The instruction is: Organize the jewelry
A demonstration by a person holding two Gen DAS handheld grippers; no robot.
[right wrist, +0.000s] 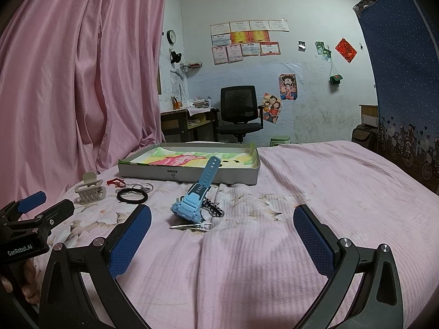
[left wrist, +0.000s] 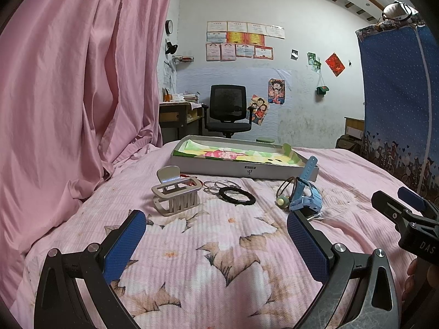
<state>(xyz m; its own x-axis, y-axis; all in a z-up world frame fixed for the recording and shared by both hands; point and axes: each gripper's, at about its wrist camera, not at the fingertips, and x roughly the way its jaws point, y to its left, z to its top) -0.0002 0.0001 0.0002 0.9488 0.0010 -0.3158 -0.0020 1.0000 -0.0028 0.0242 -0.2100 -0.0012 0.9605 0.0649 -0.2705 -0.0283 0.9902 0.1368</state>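
Both grippers held low over pink floral quilted bed cover, nothing touched. Left gripper spread wide and empty; right gripper likewise spread and empty. Jewelry scattered loose on bed, none in shallow grey cardboard tray with colourful paper lining at 12 o'clock. Beige plastic claw hair clip at 11 o'clock of left gripper; thin silver wire hoops and black fabric hair tie overlapping beside it. Light-blue plastic wristwatch at 12 o'clock of right gripper, strap propped up, resting over black-and-white patterned band, slim silver metal hair clip just in front. Likely risks: soft bedding yielding under a pinch, bunching cloth between pads; hoops snagging hair tie and lifting together; watch toppling or dragging band beneath; flat clip slipping.
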